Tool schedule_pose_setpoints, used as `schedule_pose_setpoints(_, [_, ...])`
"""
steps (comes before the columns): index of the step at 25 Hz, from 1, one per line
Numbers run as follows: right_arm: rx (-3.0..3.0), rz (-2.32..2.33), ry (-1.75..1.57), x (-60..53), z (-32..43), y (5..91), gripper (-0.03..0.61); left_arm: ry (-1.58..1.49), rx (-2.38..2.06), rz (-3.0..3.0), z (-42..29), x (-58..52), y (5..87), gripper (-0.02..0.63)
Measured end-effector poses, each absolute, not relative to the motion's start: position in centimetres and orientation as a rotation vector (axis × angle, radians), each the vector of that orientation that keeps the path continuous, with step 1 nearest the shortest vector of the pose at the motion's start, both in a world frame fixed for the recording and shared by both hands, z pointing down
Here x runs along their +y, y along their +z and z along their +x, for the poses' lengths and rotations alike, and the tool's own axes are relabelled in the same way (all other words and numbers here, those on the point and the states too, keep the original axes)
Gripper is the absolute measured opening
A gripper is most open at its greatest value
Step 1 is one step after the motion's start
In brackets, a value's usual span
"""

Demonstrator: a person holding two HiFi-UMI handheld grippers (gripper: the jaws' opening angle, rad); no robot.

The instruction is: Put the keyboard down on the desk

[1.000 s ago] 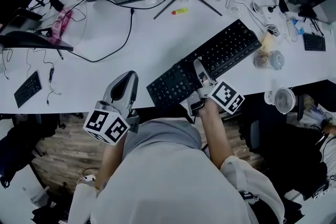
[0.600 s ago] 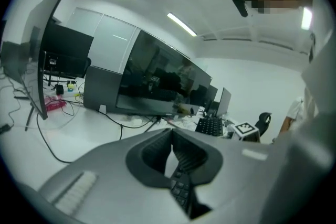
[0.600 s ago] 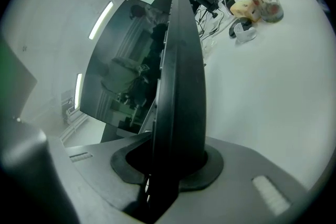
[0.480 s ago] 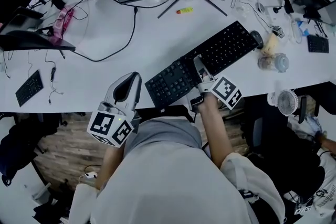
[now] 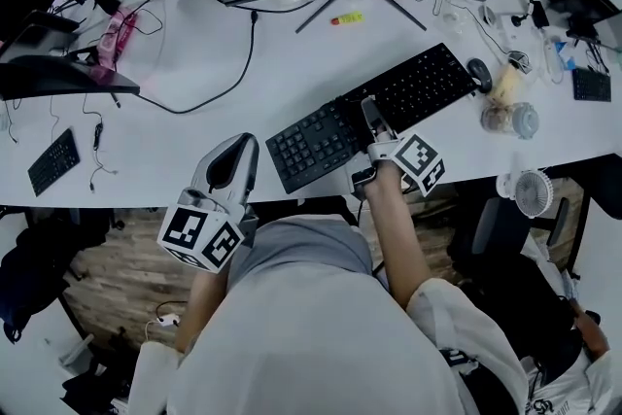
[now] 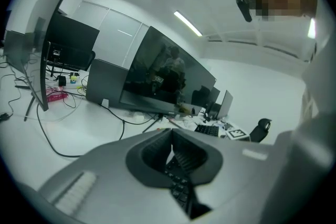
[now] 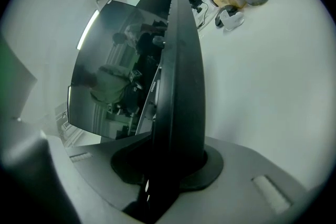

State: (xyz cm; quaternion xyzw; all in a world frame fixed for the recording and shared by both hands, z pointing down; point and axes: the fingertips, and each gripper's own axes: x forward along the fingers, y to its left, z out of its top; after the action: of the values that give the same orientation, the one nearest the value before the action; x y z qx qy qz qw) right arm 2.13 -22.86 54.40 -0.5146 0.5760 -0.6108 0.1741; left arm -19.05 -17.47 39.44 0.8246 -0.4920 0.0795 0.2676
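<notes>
Keyboard is clamped mid-length on its near edge by the right hand-held gripper, presumably for balanced lowering onto the desk; the left hand-held gripper waits closed and empty.

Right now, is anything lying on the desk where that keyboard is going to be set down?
Nothing visible does. The keyboard, clamped in the right gripper, is over a bare white stretch of the desk. The nearest thing is a mouse close beside the keyboard's right end, so that corner is worth watching.
</notes>
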Motion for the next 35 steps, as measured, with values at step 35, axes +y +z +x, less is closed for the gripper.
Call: schedule_pose_setpoints(35, [1.272, -1.524, -1.754, -27.2, 1.9, 60.2, 0.101, 0.207, -1.317, 2.145, -22.5, -19.5, 40.4, 0.0])
